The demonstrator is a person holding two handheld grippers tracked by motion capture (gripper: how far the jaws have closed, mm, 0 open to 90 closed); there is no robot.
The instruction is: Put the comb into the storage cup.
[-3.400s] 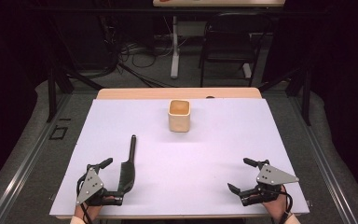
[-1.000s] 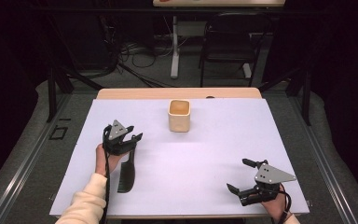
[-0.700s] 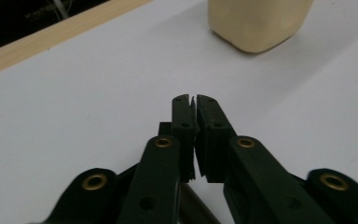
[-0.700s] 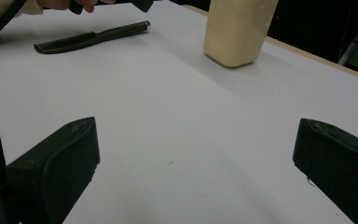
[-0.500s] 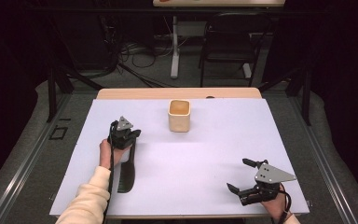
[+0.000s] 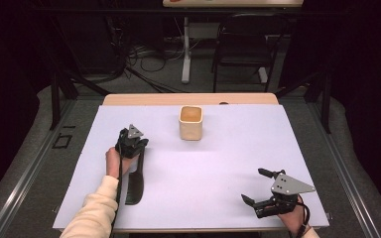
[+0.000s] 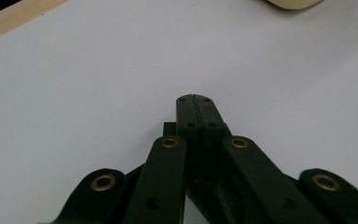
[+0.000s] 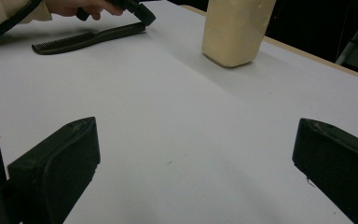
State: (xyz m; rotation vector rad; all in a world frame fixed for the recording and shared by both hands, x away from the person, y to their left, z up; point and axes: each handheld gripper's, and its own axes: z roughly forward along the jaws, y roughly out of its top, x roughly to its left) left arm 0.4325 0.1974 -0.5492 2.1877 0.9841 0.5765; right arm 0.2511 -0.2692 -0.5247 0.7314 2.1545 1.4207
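Grasp stage: left claw (image 6: 138,144), jaws closed on the handle end of the black comb (image 6: 134,184) lying flat on the tabletop (image 6: 218,163); comb not yet lifted. Right claw (image 6: 254,187) rests wide open, empty.

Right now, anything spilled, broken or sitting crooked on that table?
Nothing stands out. The beige cup stands upright on the white table cover, no spill around it. The black comb lies flat, with the left gripper shut on its handle end. The right gripper rests open near the front edge, apart from both.
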